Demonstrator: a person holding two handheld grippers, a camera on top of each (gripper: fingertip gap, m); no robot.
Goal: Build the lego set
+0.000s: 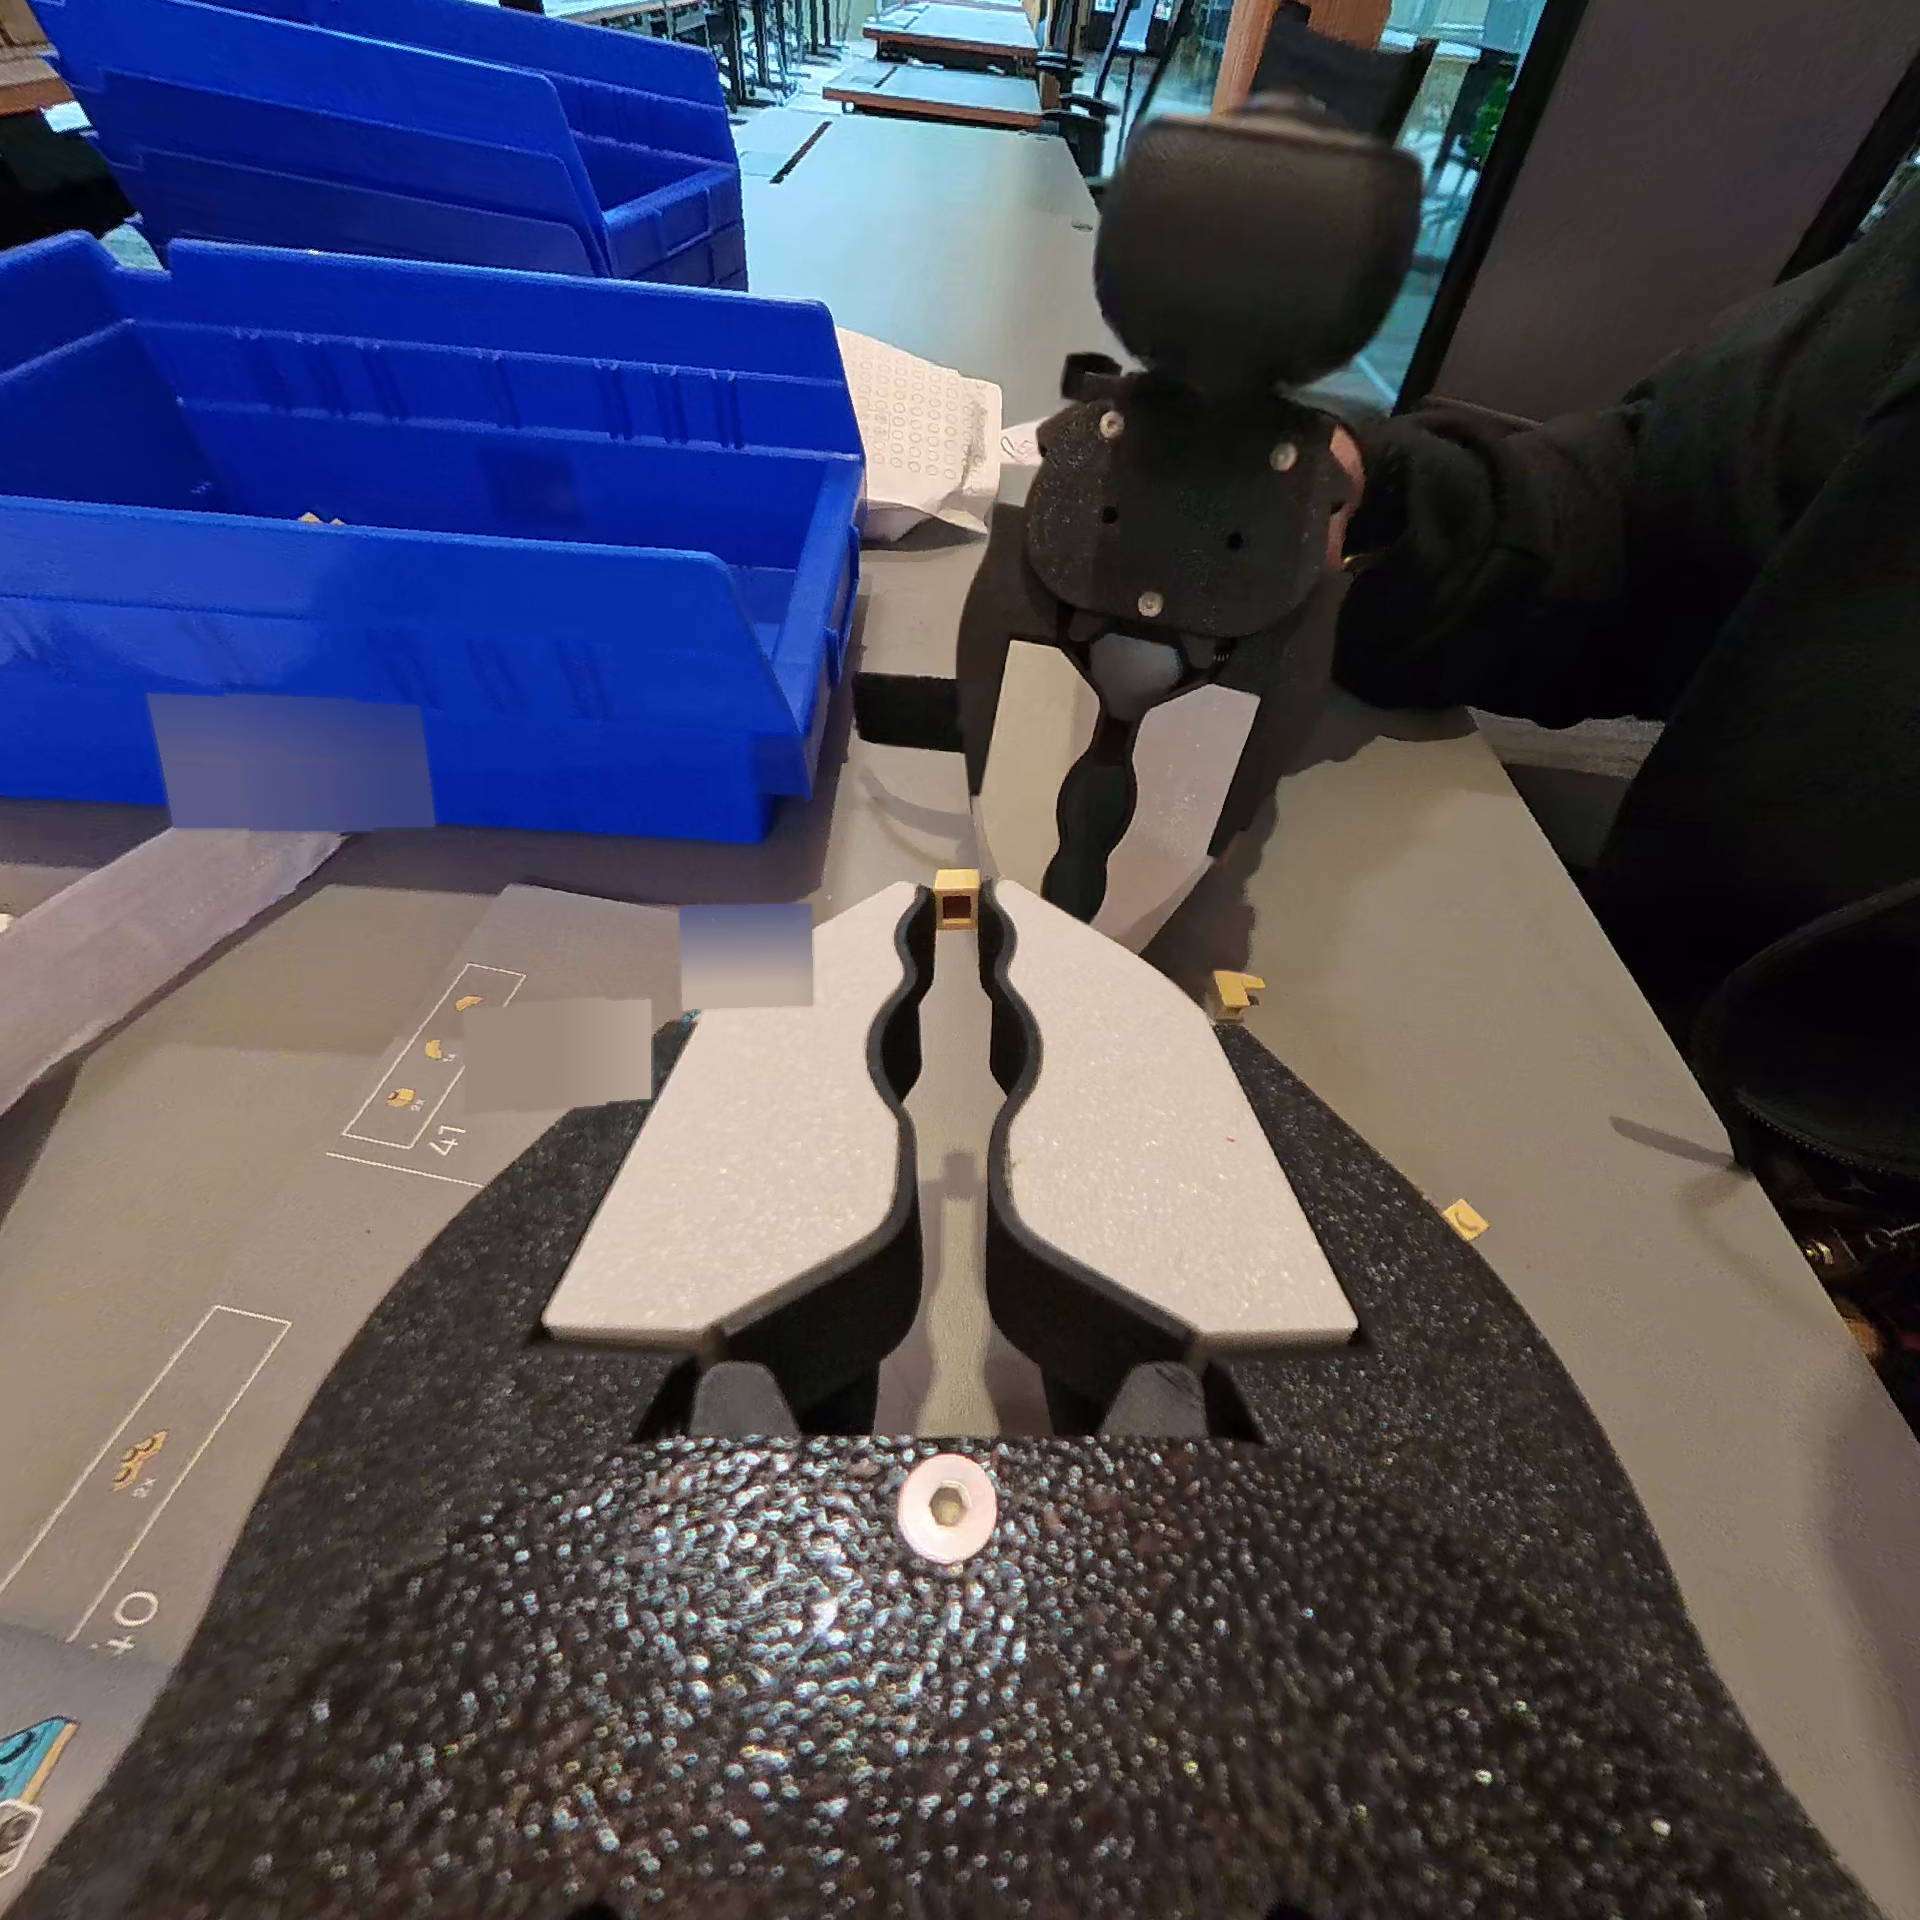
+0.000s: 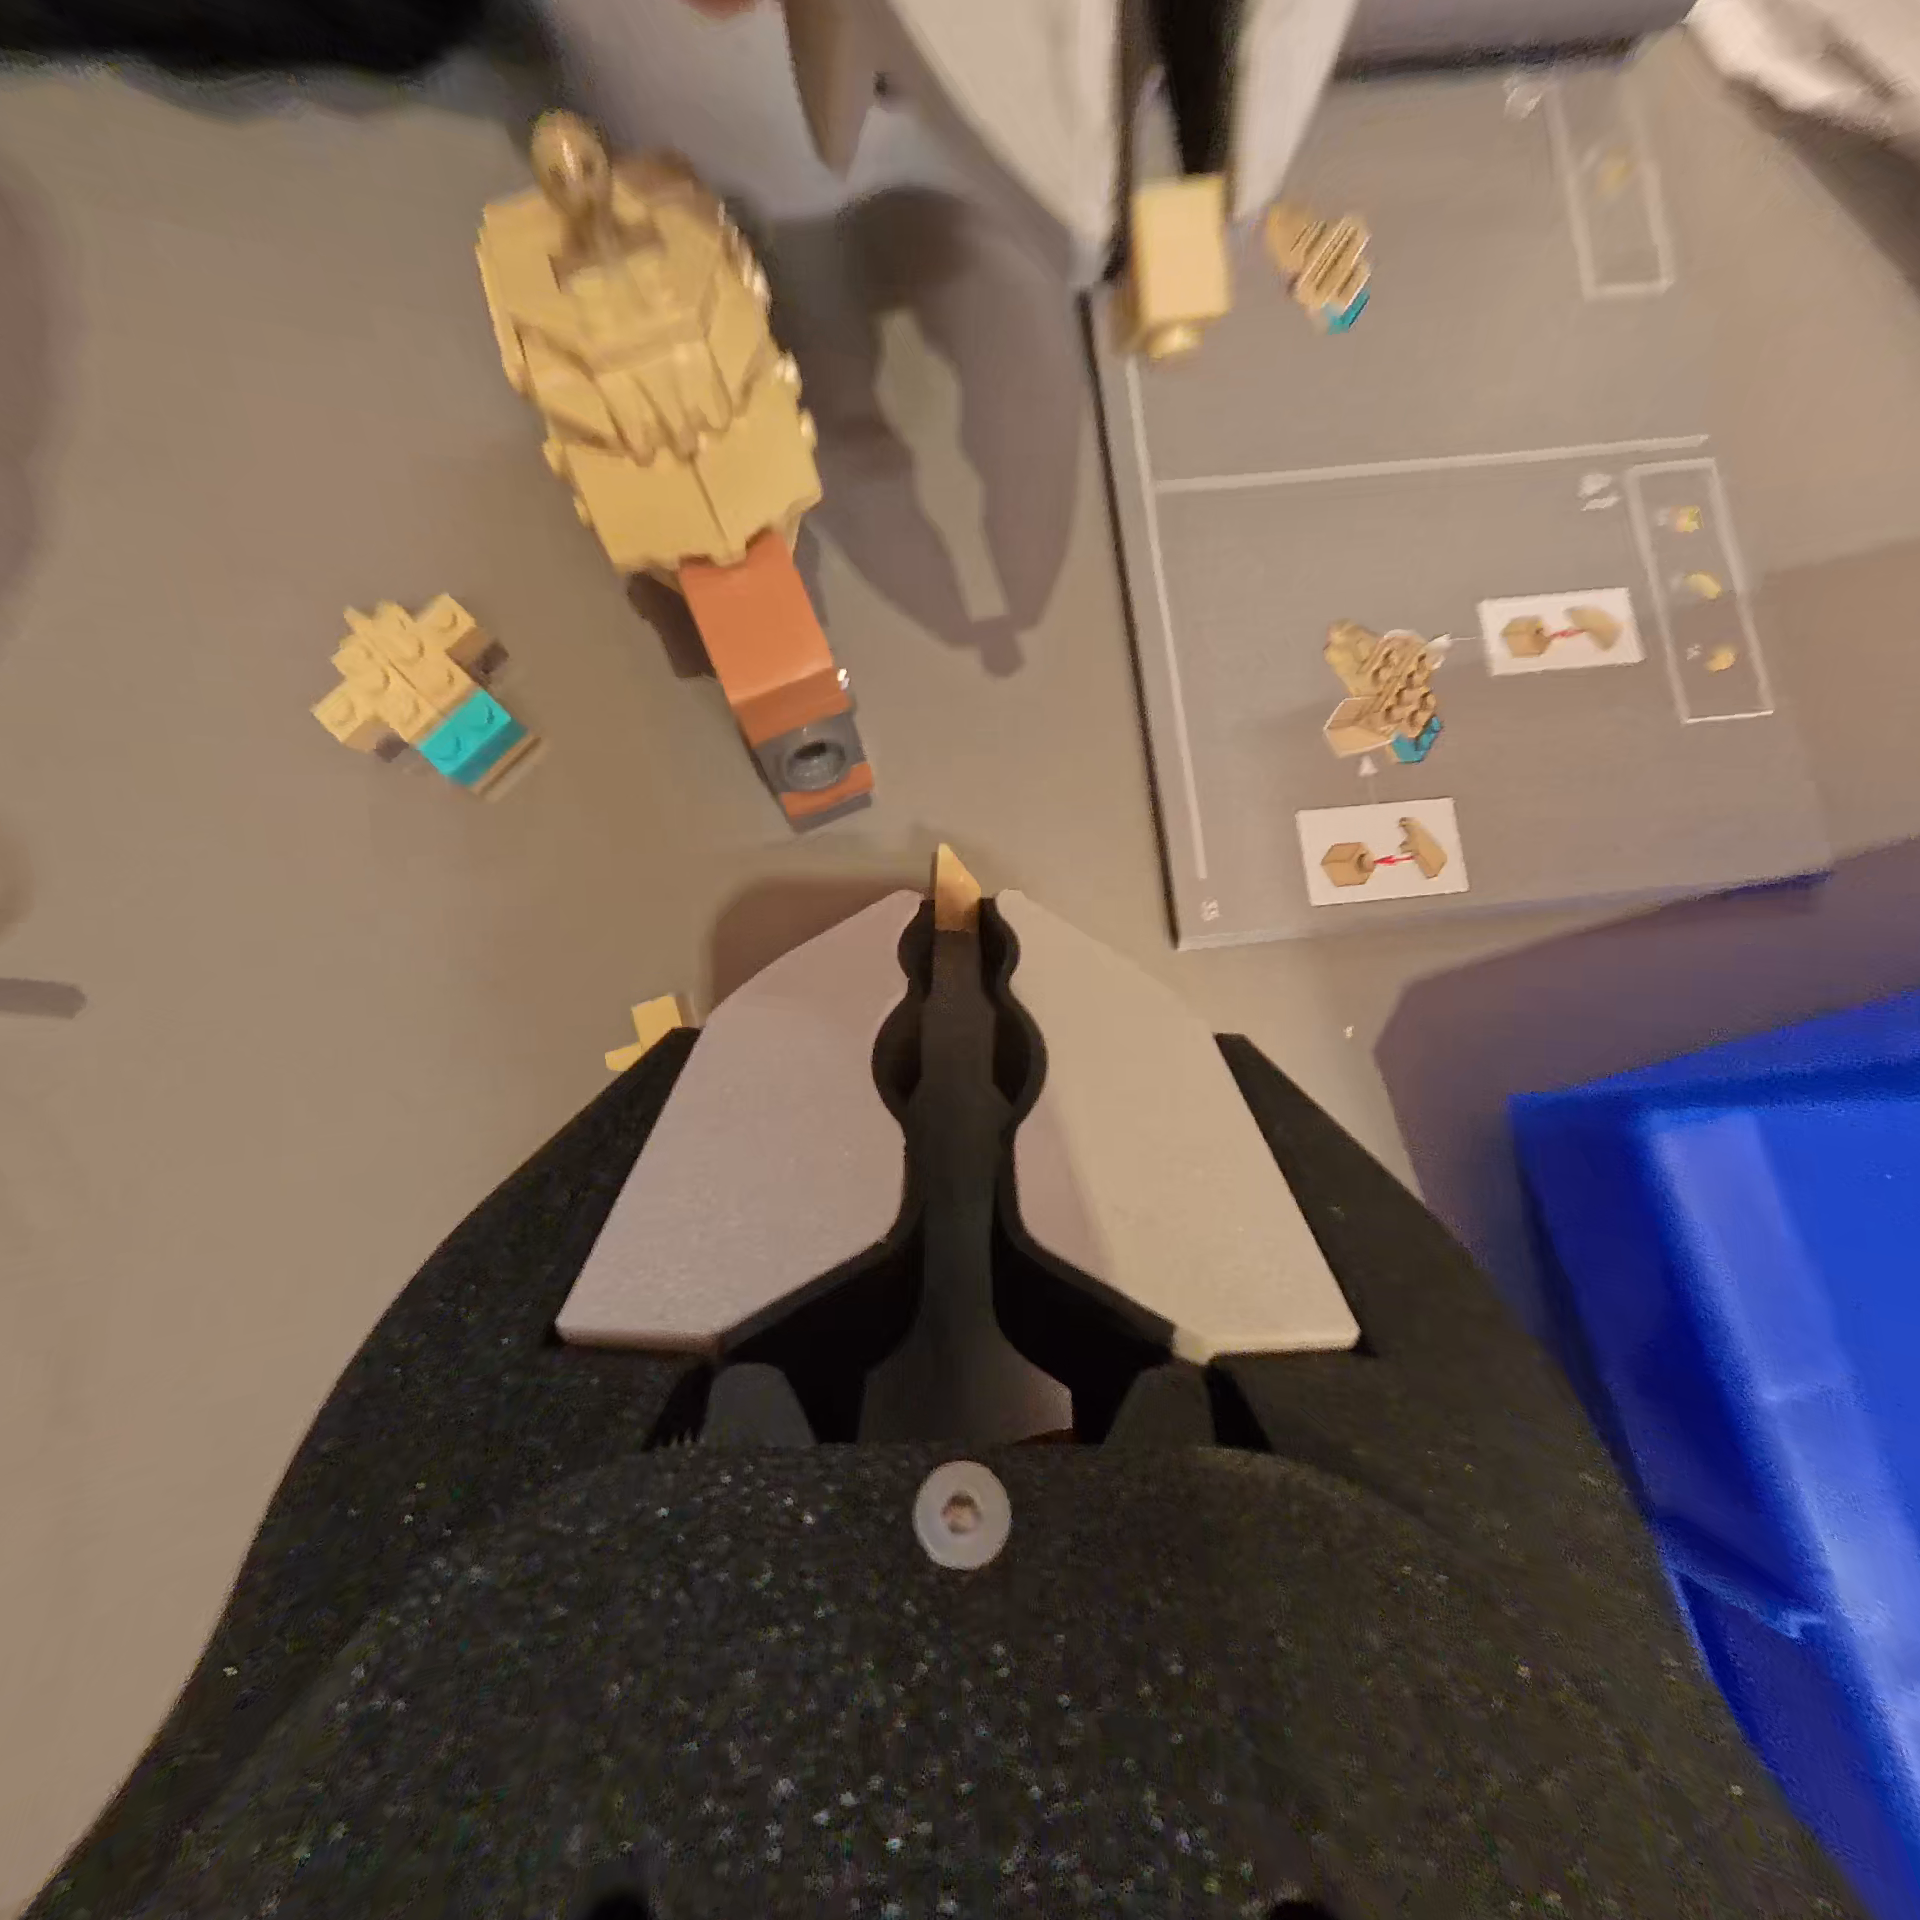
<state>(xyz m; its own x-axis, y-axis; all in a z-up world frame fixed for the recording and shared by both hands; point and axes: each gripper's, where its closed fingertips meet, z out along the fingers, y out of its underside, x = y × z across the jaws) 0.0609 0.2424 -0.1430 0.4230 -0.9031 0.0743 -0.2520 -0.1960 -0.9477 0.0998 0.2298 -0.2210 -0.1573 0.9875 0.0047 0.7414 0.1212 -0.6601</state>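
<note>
The left gripper [image 1: 956, 906] is closed on a small tan cube brick [image 1: 956, 902] with a square hole in its face. Both pads press on the brick's sides, right at the fingertips. The right gripper [image 2: 956, 902] is closed on a thin tan pointed piece [image 2: 952, 883], which sticks out past its tips. It is held above the gray bench [image 2: 260, 416]. In the left wrist view the right gripper is just beyond the left one, near the right edge of the bench, and a person's hand in a black sleeve [image 1: 1558, 561] holds it. On the bench under the right gripper lies a big gold brick model [image 2: 644, 374] with a brown leg-like part that has a gray round hole at its end. Beside it, farther out, sits a small tan and teal brick cluster [image 2: 426, 686]. A loose tan angled piece [image 2: 649, 1029] lies on the bench just beside the right gripper's left finger. An open gray instruction booklet [image 2: 1455, 520] lies flat on the bench with pictures of bricks on it. Blue plastic bins [image 1: 416, 582] stand along the far left side of the bench, next to the booklet. Another tiny tan piece [image 1: 1465, 1218] lies near the bench's right edge.
</note>
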